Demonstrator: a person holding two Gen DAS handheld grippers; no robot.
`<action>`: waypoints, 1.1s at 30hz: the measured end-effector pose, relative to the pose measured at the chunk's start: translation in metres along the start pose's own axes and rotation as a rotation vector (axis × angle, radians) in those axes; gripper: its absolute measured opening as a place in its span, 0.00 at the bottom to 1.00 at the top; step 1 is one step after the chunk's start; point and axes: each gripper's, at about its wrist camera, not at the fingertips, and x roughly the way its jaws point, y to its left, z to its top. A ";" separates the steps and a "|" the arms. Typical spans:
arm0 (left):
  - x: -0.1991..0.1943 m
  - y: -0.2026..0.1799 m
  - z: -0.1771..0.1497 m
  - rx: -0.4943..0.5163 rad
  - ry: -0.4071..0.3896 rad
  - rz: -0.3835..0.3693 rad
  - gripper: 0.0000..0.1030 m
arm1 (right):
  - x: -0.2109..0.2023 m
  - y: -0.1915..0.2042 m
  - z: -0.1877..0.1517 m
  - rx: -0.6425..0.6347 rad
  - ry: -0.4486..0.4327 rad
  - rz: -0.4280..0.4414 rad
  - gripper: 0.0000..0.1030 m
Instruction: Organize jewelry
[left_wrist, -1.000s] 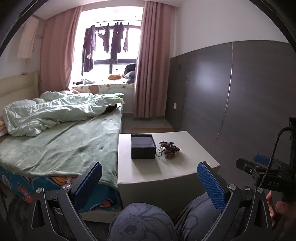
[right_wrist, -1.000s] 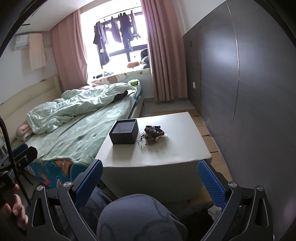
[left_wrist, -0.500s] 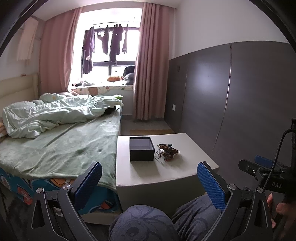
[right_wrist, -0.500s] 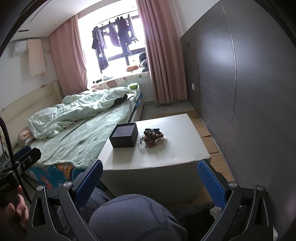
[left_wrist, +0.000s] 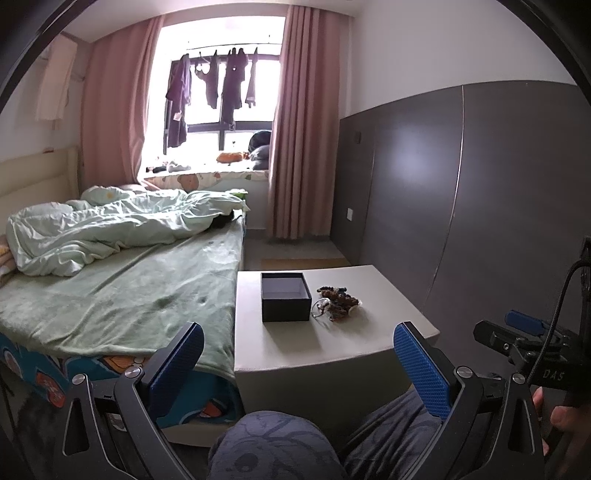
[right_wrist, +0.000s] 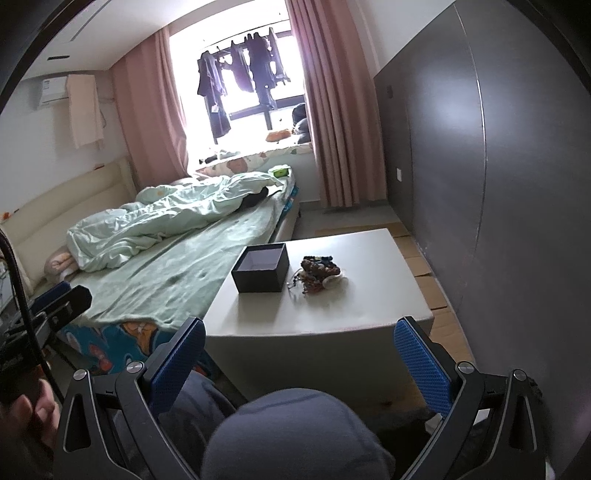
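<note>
A dark open box (left_wrist: 285, 301) stands empty on a low white table (left_wrist: 332, 347); it also shows in the right wrist view (right_wrist: 261, 268). A tangled pile of jewelry (left_wrist: 336, 303) lies just right of the box, also in the right wrist view (right_wrist: 318, 272). My left gripper (left_wrist: 295, 354) is open and empty, held well short of the table above my knee. My right gripper (right_wrist: 299, 354) is open and empty, also short of the table's near edge (right_wrist: 317, 328). The right gripper shows at the edge of the left wrist view (left_wrist: 524, 339).
A bed (left_wrist: 110, 288) with a green sheet and rumpled duvet lies against the table's left side. A dark panelled wall (right_wrist: 498, 221) runs close on the right. Curtains and a window with hanging clothes are at the far end. My knees (right_wrist: 295, 435) are below the grippers.
Both grippers have tilted up and drawn back slightly, so the table and box sit lower and smaller in view. Both stay open and empty.
</note>
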 end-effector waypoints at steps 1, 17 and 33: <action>0.001 0.000 0.001 -0.001 0.001 -0.001 1.00 | 0.001 0.000 0.000 -0.001 0.000 0.002 1.00; 0.062 -0.002 0.015 -0.002 0.059 -0.023 1.00 | 0.043 -0.018 0.014 0.019 0.028 0.060 1.00; 0.169 -0.019 0.027 -0.009 0.178 -0.098 0.97 | 0.113 -0.071 0.039 0.116 0.092 0.040 1.00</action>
